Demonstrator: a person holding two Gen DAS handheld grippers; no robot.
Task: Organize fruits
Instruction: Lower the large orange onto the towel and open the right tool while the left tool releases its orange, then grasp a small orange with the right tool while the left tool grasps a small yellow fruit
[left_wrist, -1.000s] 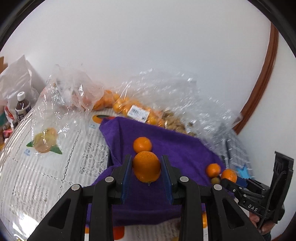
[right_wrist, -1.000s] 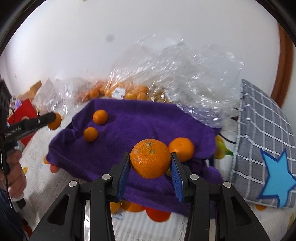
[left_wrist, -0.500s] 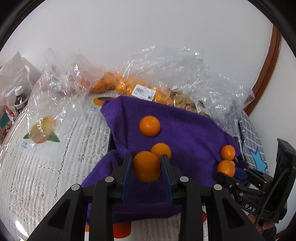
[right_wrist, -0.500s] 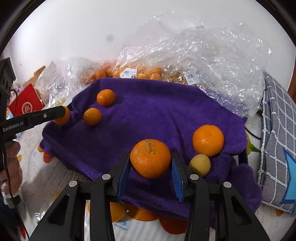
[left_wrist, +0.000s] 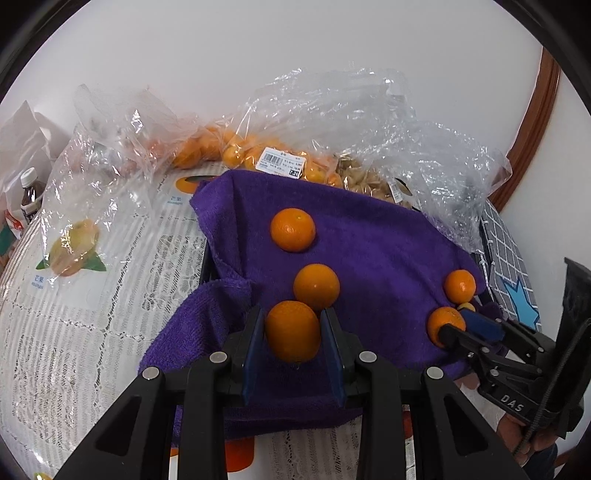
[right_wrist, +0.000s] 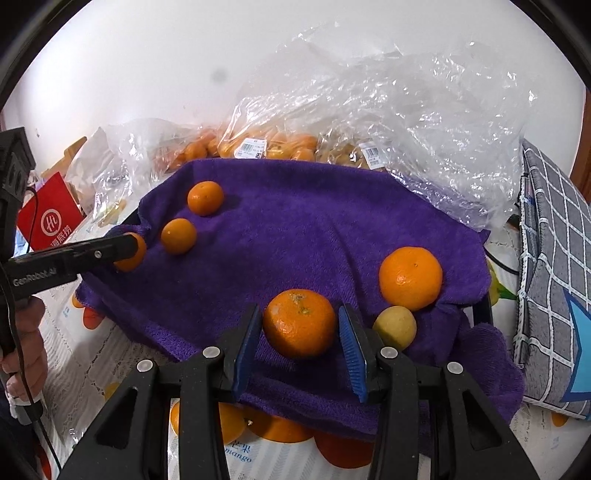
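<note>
Purple towel (right_wrist: 306, 229) is lying spread over the tabletop (left_wrist: 74, 332), with clear plastic bags (right_wrist: 406, 122) of fruit sitting behind it. Right gripper (right_wrist: 301, 345) is standing with its fingers (right_wrist: 352, 347) slightly apart around a large orange (right_wrist: 300, 323) resting on the towel's near edge; small gaps are showing on both sides. Left gripper (left_wrist: 293, 345) is clamping a smaller orange (left_wrist: 293, 331) at the towel's left front. A small yellow fruit (right_wrist: 394, 327) is lying just beside the right fingers.
</note>
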